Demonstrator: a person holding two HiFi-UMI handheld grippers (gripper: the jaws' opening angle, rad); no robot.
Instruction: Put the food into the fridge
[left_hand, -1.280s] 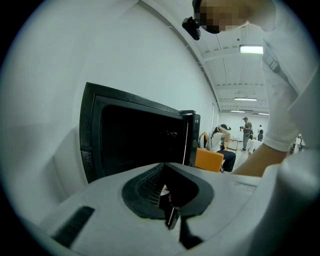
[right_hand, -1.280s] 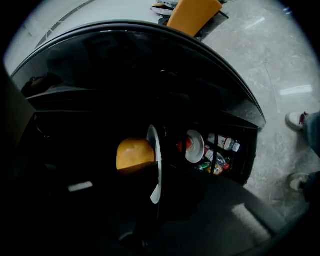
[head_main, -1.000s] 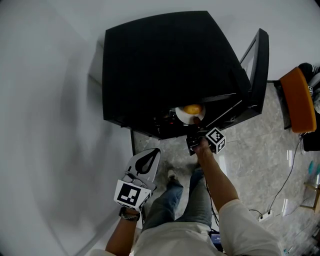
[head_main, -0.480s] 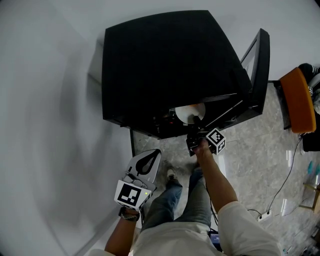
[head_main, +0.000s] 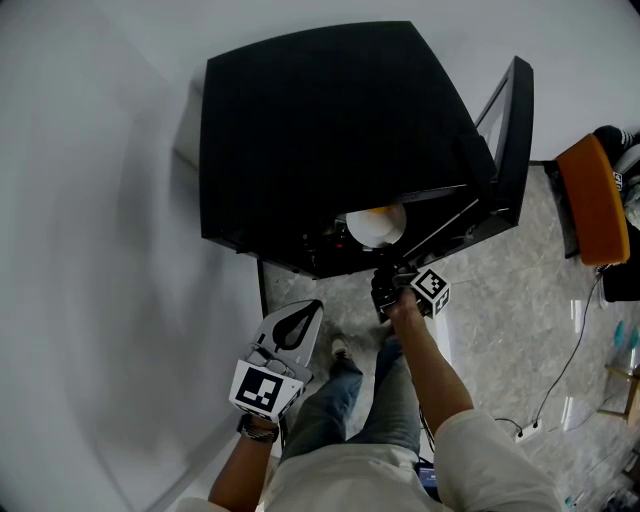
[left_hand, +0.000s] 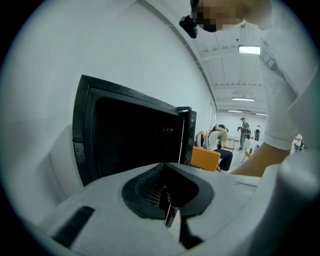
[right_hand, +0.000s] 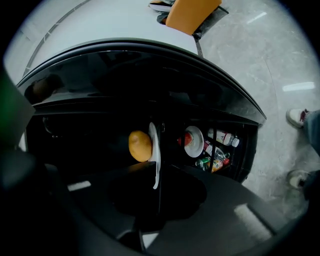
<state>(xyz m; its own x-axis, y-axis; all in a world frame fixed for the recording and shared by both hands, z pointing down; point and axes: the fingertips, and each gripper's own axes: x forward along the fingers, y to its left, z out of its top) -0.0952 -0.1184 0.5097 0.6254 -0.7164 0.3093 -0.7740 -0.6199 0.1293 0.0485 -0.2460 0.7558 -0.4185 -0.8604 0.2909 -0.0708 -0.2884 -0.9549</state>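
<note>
Fridge (head_main: 320, 130) casing: black, smooth, low-sheen; plastic or painted metal, cannot tell.
Floor (head_main: 500, 330): grey stone-look tile, polished, glossy reflections.
Plate (head_main: 372, 232): white, smooth, glossy.
Left gripper (left_hand: 170, 214) shell: white plastic, matt.
Jeans (head_main: 335, 400): blue denim cloth.
Wall (head_main: 90, 250): white, matt, smooth.

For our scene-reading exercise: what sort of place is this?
Probably a large lab or workshop hall: strip lights high overhead, people standing far behind, a fridge on polished stone floor.
</note>
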